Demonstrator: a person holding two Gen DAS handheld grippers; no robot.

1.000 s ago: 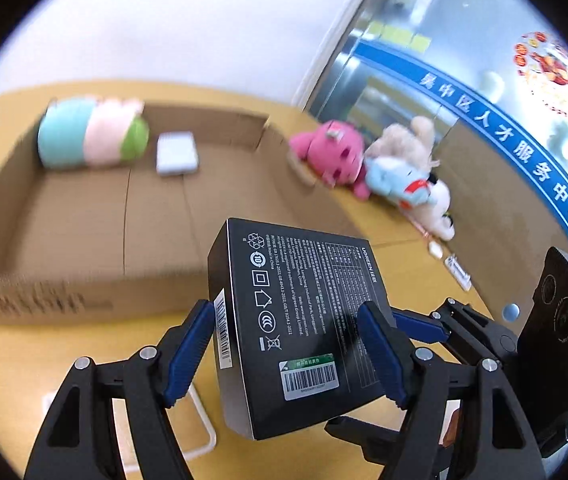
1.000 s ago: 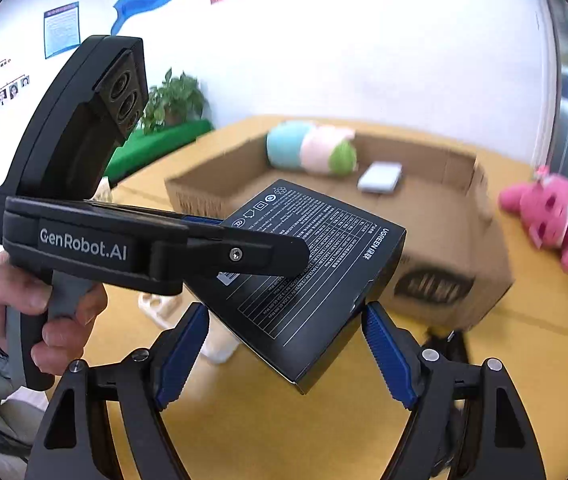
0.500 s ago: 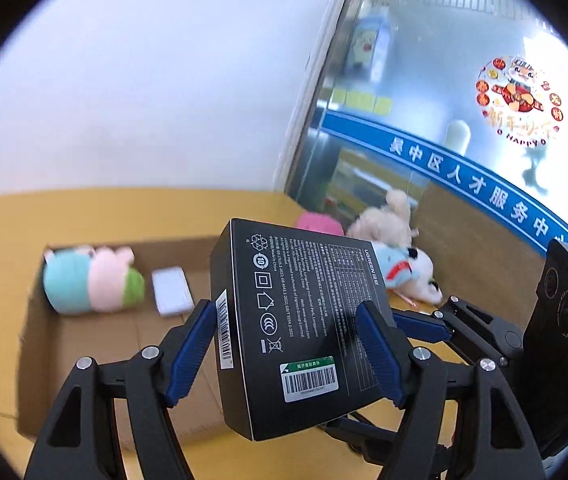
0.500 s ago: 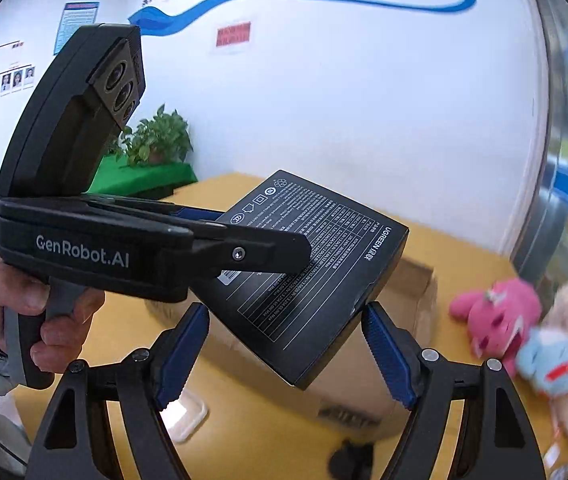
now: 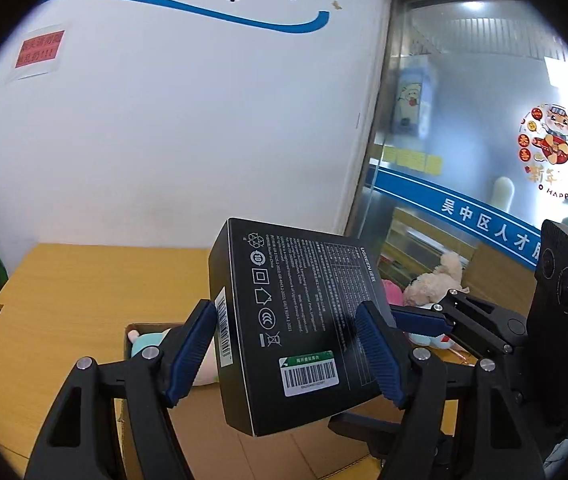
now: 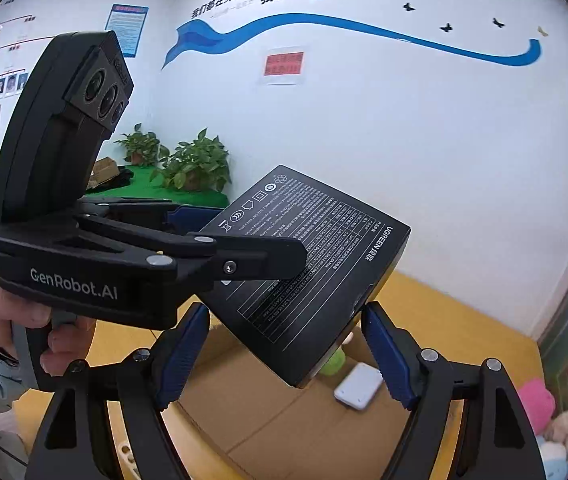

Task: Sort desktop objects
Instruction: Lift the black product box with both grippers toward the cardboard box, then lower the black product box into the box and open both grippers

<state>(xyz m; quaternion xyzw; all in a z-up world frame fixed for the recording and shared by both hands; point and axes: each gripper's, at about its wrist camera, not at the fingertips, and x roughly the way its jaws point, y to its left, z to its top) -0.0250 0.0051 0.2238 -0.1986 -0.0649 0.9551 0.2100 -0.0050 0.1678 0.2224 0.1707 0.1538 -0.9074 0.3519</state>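
Over the last second both wrist views have swung upward: the cardboard box [image 5: 187,420], which earlier filled the left view, now sits low in frame, and wall occupies most of it. The black carton [image 5: 300,328] has therefore been lifted clear of the desk and hangs in the air above the box's near edge. The left gripper [image 5: 288,354] is clamped on it, blue pads [image 5: 189,354] against its two sides. The right gripper [image 6: 286,354] stands apart; its pads flank the carton's lower corner, but contact cannot be confirmed. Judgement: the item is in transit, with placement in the box outstanding. Inside the box lie a pastel plush [image 5: 145,342] and a white pad [image 6: 358,386]. The surface is a yellow wooden desk [image 5: 83,280]; pink and cream plush toys [image 5: 434,284] remain on it beside the box. Room: white wall with a blue swoosh, potted plants [image 6: 191,164], frosted glass partition.
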